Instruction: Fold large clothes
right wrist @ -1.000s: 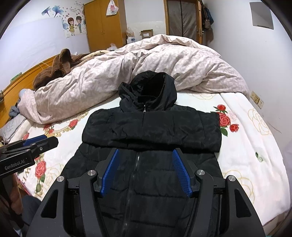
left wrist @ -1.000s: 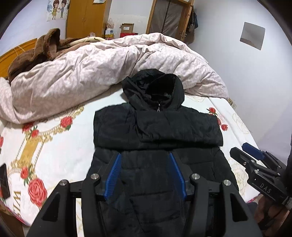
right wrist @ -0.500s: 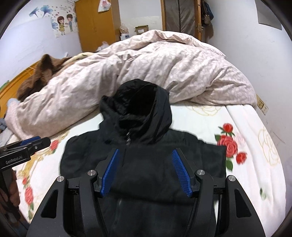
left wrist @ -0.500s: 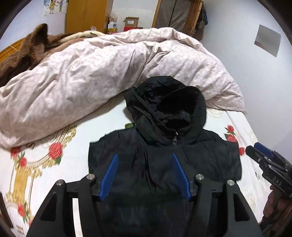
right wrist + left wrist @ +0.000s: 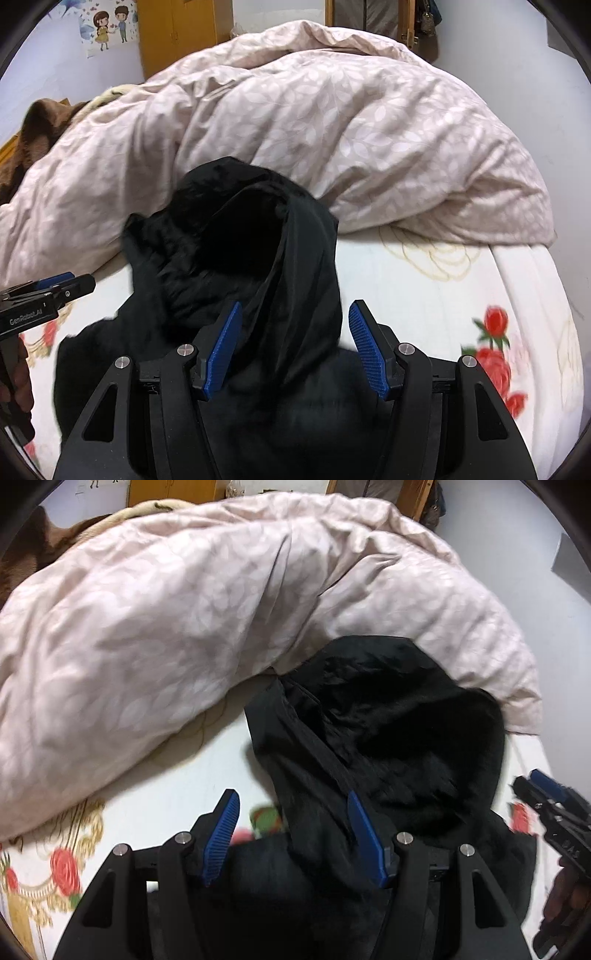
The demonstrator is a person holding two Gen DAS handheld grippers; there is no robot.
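Both grippers spread wide over a black hooded jacket on the bed.

The jacket [image 5: 236,280] lies on the rose-print sheet [image 5: 443,288], its hood [image 5: 399,716] touching the pink duvet [image 5: 192,620]. The left gripper [image 5: 291,834] hovers over the hood's left edge, the right gripper [image 5: 293,347] over its right edge; neither holds anything.
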